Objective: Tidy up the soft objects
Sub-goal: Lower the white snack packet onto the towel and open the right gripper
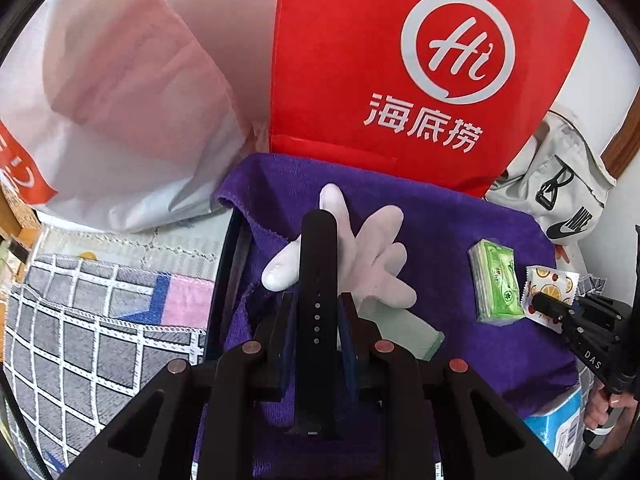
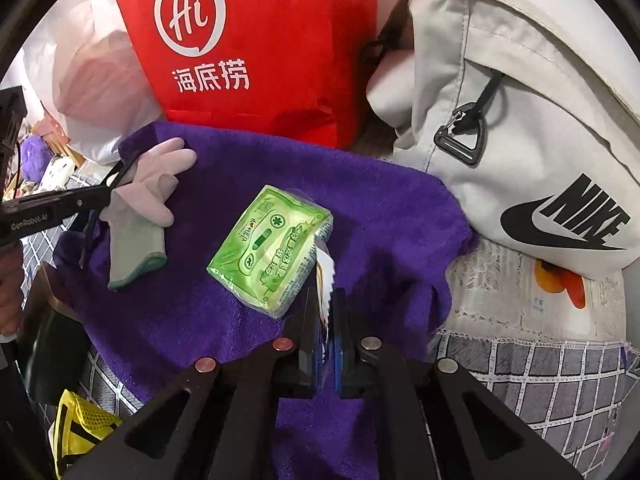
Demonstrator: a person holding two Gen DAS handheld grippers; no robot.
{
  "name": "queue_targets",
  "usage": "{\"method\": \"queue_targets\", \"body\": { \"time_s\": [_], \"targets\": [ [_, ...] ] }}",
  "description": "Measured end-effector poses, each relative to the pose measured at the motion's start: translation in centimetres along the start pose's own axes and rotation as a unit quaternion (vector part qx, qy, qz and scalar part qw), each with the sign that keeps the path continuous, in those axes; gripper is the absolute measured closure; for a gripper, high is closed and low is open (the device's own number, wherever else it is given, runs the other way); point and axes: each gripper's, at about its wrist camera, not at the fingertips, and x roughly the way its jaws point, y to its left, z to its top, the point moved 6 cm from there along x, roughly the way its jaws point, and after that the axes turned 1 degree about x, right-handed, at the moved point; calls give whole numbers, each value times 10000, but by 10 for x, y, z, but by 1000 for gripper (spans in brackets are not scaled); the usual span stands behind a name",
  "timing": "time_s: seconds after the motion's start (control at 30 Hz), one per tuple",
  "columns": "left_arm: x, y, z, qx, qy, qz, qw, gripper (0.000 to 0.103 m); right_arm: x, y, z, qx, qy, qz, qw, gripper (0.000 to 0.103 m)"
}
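Left gripper (image 1: pixel 316 300): jaws clenched on a black strap (image 1: pixel 318 264) that stands upright between them, above the purple towel (image 1: pixel 460 328).
Right gripper (image 2: pixel 326 308): jaws nipping a small fruit-print sachet (image 2: pixel 323 276) by its edge, just beside the green tissue pack (image 2: pixel 272 248).
Pose: both grippers pitch steeply down over the towel, left one above the glove, right one near the towel's right half; the person's hand (image 1: pixel 608 404) shows at the edge of the left wrist view.
On the towel: pale glove (image 2: pixel 148 196) and tissue pack lie flat, apart.
Beyond: red paper bag (image 2: pixel 256 40) and white backpack (image 2: pixel 520 140) stand behind the towel.
Progress: judged midway; two items laid out, strap and sachet not yet set down.
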Motion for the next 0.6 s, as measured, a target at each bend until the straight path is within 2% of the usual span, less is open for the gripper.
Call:
{"method": "queue_targets", "body": {
  "time_s": [0.17,0.23,0.33,0.4,0.43,0.47,0.57,0.6],
  "targets": [
    [2,1,0,-64,34,-63,10000,83,-2,2,0,-9,-37,154,9999,94],
    [1,4,0,-99,64,-99,9999,83,-2,7,0,-51,-29,228,9997,90],
    [0,5,1,-132,80,-139,9998,83,-3,12,1,-71,-22,374,9993,81],
    [-1,5,1,-106,103,-132,9998,83,-4,15,2,-88,-44,421,9991,65],
    [-1,6,1,-119,122,-140,9998,82,-4,17,3,-83,-66,429,9990,61],
    [-1,6,1,-154,149,-174,9996,81,-5,18,4,-73,-75,474,9988,54],
    [-5,7,0,-181,180,-203,9995,67,-12,21,7,21,-183,603,9980,50],
    [-8,6,0,-172,158,-172,9996,59,-15,22,9,58,-206,644,9977,42]
  ]
}}
